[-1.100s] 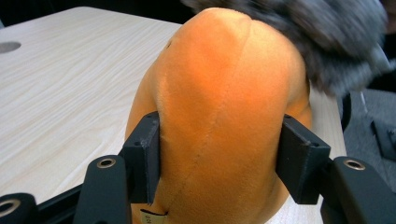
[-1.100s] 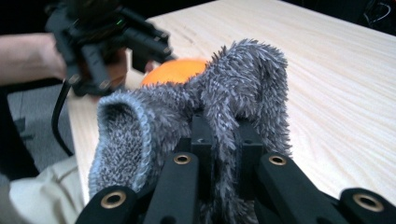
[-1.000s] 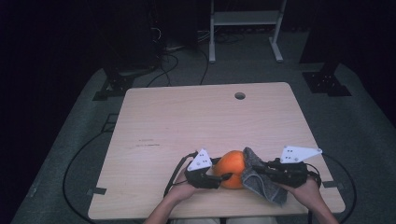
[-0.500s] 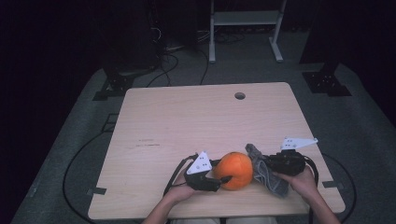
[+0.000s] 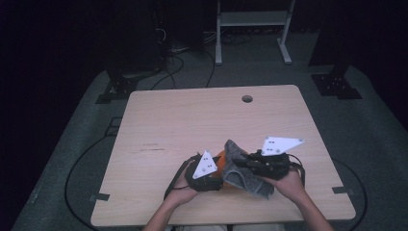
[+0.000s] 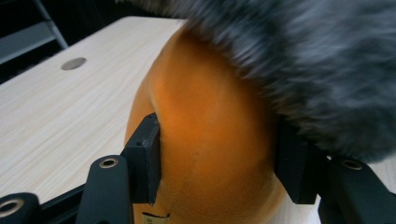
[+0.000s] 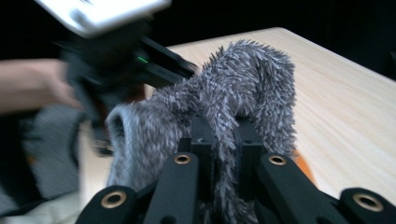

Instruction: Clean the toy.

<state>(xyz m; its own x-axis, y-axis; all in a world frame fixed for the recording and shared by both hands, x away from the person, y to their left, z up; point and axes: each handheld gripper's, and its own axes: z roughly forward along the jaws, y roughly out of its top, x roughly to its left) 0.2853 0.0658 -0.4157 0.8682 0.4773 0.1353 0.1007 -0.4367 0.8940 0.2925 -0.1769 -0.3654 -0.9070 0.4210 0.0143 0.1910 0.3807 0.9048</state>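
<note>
A round orange ball (image 6: 210, 140) rests near the table's front edge, and my left gripper (image 6: 217, 158) is shut on it, one pad pressed into each side. A grey furry cover (image 5: 240, 171) lies draped over the ball's right and top, so in the high view just an orange sliver (image 5: 220, 161) shows. My right gripper (image 7: 226, 140) is shut on a fold of that grey fur (image 7: 252, 79). In the high view the left gripper (image 5: 214, 175) and the right gripper (image 5: 240, 162) sit close together on either side of the ball.
The wooden table (image 5: 192, 120) has a small round hole (image 5: 247, 98) near its far edge. Cables trail from both grippers over the front edge. A metal stand (image 5: 252, 29) and dark floor lie beyond the table.
My right gripper has moved left and a little up, carrying the grey furry cover over the orange ball, which now shows far less. The left gripper has kept its place.
</note>
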